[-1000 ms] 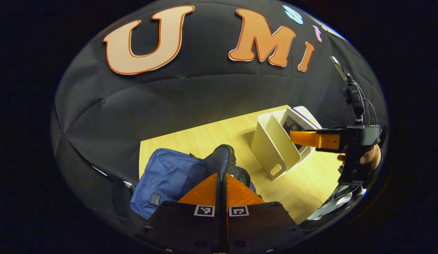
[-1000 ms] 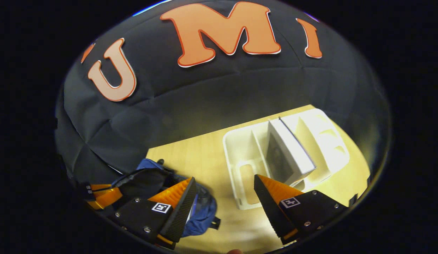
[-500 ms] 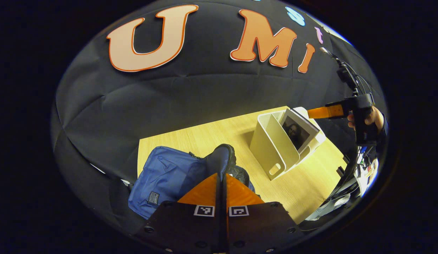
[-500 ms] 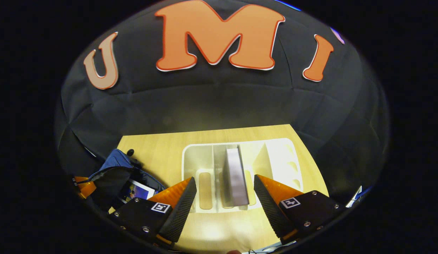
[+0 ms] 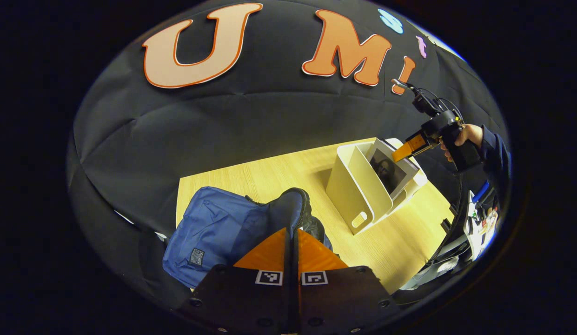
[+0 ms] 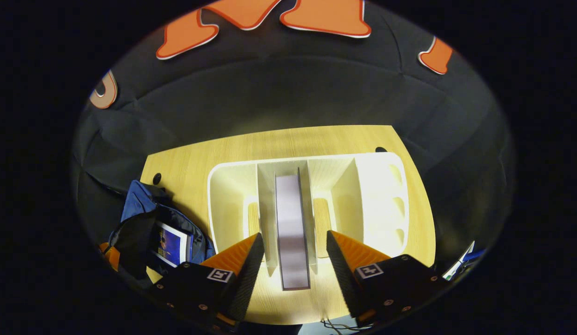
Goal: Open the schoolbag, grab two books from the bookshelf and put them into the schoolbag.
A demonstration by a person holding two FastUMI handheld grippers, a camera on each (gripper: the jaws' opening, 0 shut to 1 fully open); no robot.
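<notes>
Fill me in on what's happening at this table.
A person is packing a blue schoolbag with books from a white bookshelf. The left gripper is shut on the bag's flap, holding it open; one book already sits inside. The right gripper is open, its fingers straddling the upright book in the shelf, not yet touching it.

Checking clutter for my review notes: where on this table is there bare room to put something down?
Bare wood lies between the blue fabric schoolbag and the white plastic bookshelf, along the wooden table's wall-side strip, and in front of the bookshelf. The schoolbag's corner is crowded.
</notes>
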